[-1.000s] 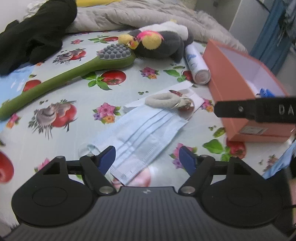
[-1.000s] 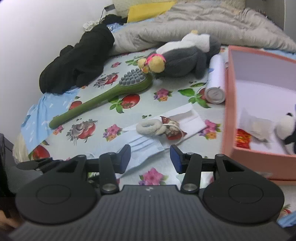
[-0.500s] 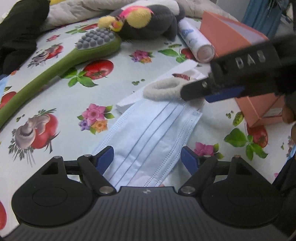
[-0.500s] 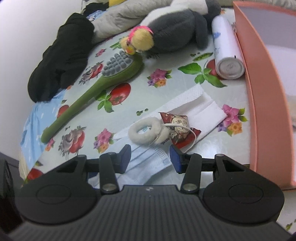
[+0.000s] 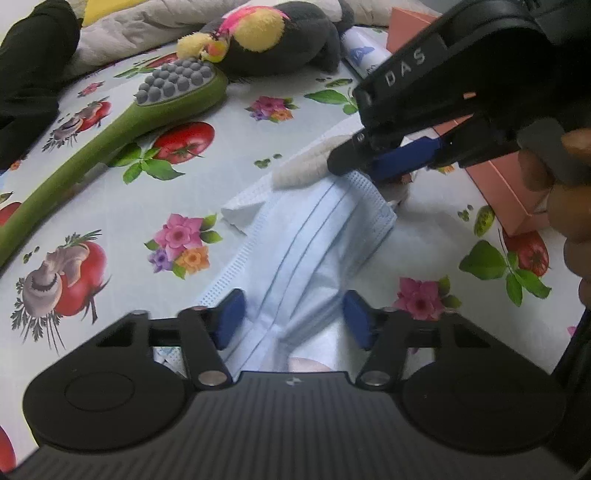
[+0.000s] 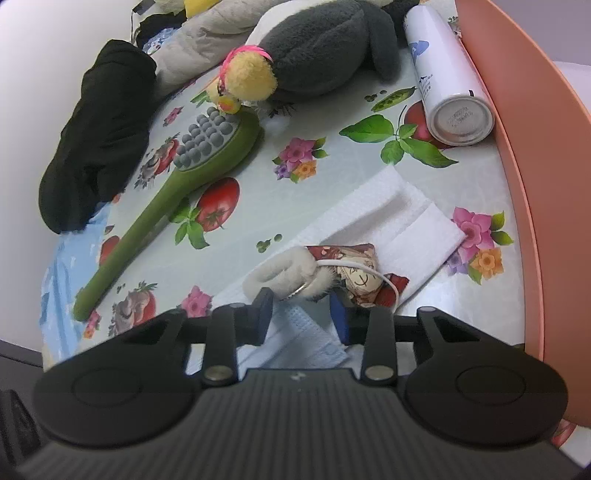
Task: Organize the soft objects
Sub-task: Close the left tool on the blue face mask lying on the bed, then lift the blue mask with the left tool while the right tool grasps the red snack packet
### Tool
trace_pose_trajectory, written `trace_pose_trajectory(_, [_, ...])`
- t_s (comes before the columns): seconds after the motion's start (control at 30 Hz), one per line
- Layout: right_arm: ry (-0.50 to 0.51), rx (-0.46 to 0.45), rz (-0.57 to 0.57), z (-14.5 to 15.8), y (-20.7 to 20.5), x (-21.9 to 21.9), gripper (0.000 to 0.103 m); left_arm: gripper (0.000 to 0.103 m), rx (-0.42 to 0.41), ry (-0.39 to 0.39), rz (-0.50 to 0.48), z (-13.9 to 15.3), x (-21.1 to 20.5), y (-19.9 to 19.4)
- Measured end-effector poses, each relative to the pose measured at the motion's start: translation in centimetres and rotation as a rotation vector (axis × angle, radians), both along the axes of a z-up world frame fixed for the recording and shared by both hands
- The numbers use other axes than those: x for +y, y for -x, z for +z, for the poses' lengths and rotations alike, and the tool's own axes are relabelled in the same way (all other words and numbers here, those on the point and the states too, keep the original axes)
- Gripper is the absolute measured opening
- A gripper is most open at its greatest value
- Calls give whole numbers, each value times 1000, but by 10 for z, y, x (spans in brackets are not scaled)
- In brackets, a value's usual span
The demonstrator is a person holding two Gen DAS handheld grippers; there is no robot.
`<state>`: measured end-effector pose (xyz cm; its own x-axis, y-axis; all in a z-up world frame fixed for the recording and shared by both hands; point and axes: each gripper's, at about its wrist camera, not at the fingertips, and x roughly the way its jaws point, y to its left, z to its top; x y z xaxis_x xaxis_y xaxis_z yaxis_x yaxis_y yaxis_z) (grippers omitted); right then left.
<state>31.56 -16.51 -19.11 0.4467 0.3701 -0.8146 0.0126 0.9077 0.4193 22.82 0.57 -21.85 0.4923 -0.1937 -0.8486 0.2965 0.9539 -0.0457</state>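
Observation:
A light blue face mask [image 5: 306, 243] lies flat on the flowered tablecloth. My left gripper [image 5: 293, 319] is open, its blue pads on either side of the mask's near end. A fluffy white ring [image 6: 280, 273] with a small red patterned pouch [image 6: 360, 271] rests on a white folded cloth [image 6: 399, 210]. My right gripper [image 6: 301, 314] is open, its pads at either side of the ring's near edge. It also shows in the left wrist view [image 5: 373, 162], low over the ring [image 5: 306, 166]. A grey and yellow plush bird [image 6: 306, 51] lies behind.
A green long-handled massage brush [image 6: 177, 195] lies to the left. A white spray can [image 6: 447, 77] lies beside the orange box [image 6: 517, 155] on the right. Black clothing [image 6: 99, 133] and a grey quilt [image 5: 122, 33] lie at the back.
Both grippers have moved forward and down. The right one has reached the white ring and the left one now straddles the mask's near end.

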Motion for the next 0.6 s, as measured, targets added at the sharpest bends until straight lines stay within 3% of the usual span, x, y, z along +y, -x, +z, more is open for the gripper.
trace_pose_trajectory(0.1, [7,-3,-6,-1,0,2,32,48,-2,3,9,1,1,-2])
trace_pose_trajectory(0.27, [15,-15,8,1,1,3,30,17,-1,-1,23,5,4,-1])
trace_pose_trajectory(0.3, [16,-22,13,3,1,3,18,15,-1,4,30,6,5,0])
trace_pose_trajectory(0.37, [11,-31,24,6,3,3,10,12,-1,26,46,10,9,2])
trace_pose_trajectory(0.6, [29,-87,82,23,17,10,7,10,-17,74,122,32,16,19])
